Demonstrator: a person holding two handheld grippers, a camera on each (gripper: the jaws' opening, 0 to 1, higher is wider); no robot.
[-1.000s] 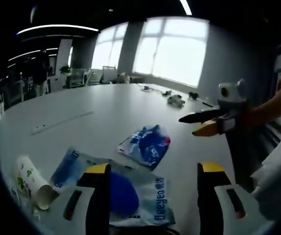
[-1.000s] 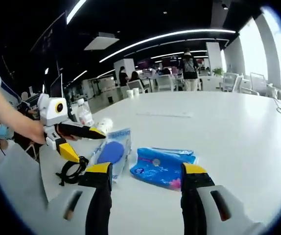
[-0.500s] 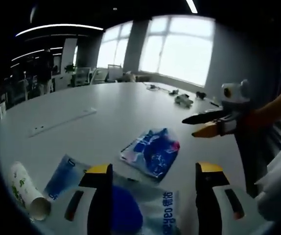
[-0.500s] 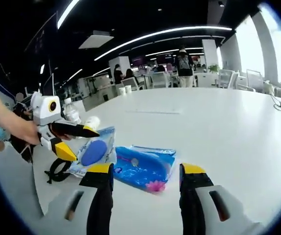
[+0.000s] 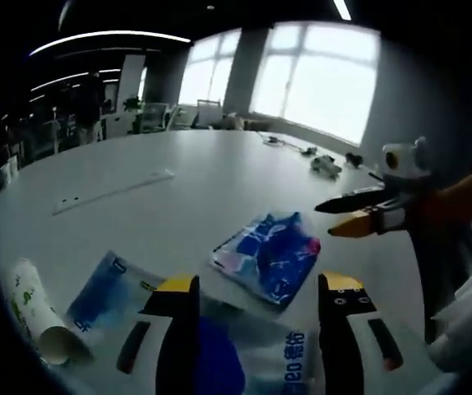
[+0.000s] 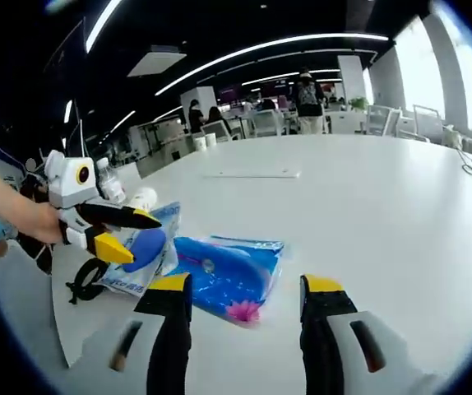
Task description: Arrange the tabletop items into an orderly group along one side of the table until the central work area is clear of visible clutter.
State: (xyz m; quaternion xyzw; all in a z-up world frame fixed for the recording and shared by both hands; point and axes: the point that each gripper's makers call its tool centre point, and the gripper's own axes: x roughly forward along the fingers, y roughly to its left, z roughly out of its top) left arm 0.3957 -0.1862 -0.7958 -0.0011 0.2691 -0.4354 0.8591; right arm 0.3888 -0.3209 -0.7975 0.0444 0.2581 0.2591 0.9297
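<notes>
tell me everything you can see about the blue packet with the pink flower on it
The blue glossy plastic packet is a soft, slightly crumpled pouch printed in blue and white with a pink flower at one corner. It lies flat on the white table, ahead of the right gripper, whose jaws stand open and apart from it. One edge meets or overlaps the paler blue-and-white packet beside it. Its print is too blurred to read.

Two blue plastic packets: a flowered one (image 5: 269, 257) and a clear-edged one (image 5: 219, 346) with lettering. One paper cup (image 5: 34, 313), one water bottle (image 6: 110, 183), one black cable loop (image 6: 86, 278), one white strip (image 5: 113, 191).
</notes>
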